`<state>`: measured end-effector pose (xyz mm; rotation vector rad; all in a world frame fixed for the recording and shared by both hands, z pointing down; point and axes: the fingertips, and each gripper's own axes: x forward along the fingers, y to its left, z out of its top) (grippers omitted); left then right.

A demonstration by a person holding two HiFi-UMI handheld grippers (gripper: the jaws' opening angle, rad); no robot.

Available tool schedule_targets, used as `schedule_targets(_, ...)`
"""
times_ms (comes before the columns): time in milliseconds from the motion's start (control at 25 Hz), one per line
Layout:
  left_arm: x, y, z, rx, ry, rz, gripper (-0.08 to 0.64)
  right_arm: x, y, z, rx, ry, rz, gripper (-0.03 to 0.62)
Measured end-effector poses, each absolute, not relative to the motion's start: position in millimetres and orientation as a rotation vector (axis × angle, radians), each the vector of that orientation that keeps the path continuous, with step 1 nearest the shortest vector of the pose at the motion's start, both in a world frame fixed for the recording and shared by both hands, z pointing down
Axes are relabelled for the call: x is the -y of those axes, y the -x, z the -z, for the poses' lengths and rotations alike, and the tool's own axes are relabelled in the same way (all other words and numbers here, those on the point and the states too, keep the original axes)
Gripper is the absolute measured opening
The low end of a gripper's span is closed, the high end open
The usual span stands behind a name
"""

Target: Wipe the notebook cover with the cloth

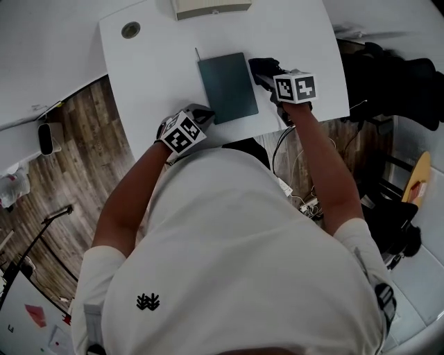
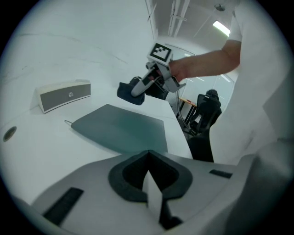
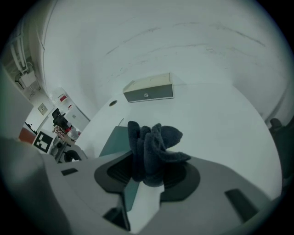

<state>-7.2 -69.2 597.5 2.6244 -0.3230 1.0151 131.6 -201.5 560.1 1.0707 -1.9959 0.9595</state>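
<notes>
A dark teal notebook lies flat on the white table. My right gripper hangs just right of the notebook, shut on a bunched dark cloth. In the right gripper view the cloth sticks up out of the closed jaws of the right gripper, with the notebook to the left. My left gripper sits at the notebook's near left corner, shut with nothing in it. In the left gripper view its jaws meet just short of the notebook, and the cloth hangs above the far side.
A beige box stands at the table's far edge, behind the notebook. A round cable hole is at the far left corner. Wooden floor lies to the left; cables and dark gear sit to the right.
</notes>
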Motion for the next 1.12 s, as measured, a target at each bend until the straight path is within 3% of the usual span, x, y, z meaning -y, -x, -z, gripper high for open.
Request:
schedule_targets(560, 83, 52, -544, 0.475, -2.419, -0.540, 0.006, 68, -114, -513, 2.166, -1.271, -0.990, 0.158)
schedule_targets(1120, 70, 45, -494, 0.685, -2.489, -0.513, 0.006, 18, -104, -477, 2.373, -1.101, -0.816, 0.158)
